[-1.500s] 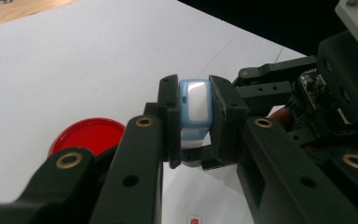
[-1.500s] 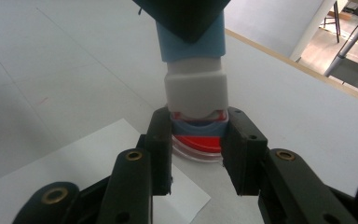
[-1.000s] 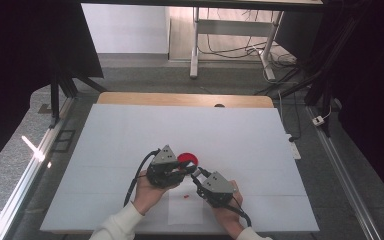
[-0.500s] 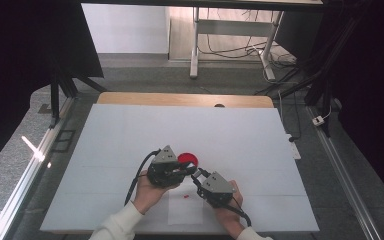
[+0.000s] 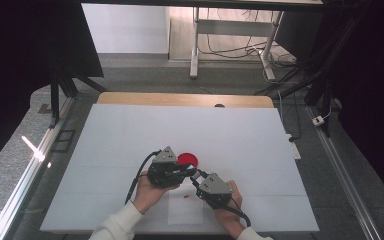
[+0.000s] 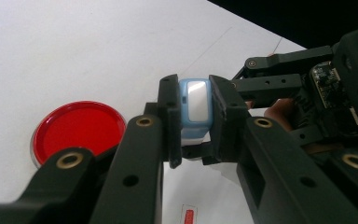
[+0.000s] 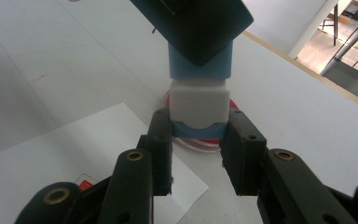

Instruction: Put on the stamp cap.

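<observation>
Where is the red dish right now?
In the high view the red dish lies on the table near its middle, just beyond the left claw.

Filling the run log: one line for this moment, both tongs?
left tongs: shut on blue-white block | right tongs: shut on its other end | red dish: on table, beside

The desk [image 5: 130, 130] lies open over its whole far half and along both side edges, so a hand could pass there freely. Near the front edge the room is tight: the left tool [image 5: 190, 171] and the right tool [image 5: 196, 179] meet tip to tip over a blue-and-white block [image 6: 194, 105]. The red dish [image 5: 188, 159] sits just beyond them and a paper sheet [image 5: 185, 210] lies flat beneath.
</observation>
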A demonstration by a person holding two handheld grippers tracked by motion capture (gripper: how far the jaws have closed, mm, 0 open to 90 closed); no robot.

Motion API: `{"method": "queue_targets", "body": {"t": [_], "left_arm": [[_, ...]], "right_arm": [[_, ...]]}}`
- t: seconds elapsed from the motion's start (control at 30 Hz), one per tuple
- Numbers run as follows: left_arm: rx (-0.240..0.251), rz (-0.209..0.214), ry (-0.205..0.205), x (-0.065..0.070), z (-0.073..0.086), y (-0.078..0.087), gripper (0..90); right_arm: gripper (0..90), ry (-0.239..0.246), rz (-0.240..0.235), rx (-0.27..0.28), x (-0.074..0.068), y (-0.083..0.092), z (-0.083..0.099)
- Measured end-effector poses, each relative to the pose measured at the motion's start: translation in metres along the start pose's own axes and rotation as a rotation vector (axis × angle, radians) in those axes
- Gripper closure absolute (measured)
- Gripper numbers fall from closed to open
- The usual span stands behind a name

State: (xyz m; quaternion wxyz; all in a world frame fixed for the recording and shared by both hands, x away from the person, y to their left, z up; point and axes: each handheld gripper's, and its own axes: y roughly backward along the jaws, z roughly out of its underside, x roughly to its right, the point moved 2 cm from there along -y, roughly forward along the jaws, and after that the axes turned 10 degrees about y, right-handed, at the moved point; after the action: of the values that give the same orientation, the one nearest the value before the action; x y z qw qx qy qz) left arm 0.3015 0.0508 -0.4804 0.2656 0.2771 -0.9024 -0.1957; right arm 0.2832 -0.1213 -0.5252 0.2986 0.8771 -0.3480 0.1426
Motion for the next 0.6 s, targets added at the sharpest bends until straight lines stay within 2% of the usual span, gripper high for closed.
{"method": "queue_targets", "body": {"t": [0.23,0.43,0.6], "left_arm": [[-0.012,-0.003,0.004,-0.0005,0.0024,-0.0034,75.8],[0.002,0.003,0.014,-0.0018,0.0005,-0.0001,75.7],[0.004,0.004,0.008,-0.0008,-0.0001,0.0006,75.7]], "right_arm": [[65.2,-0.006,-0.013,-0.006,0.0003,-0.0010,0.0016],[64.7,-0.012,-0.024,-0.005,0.0023,-0.0016,0.0026],[64.2,-0.003,-0.025,0.001,0.0029,-0.0010,0.0027]]}}
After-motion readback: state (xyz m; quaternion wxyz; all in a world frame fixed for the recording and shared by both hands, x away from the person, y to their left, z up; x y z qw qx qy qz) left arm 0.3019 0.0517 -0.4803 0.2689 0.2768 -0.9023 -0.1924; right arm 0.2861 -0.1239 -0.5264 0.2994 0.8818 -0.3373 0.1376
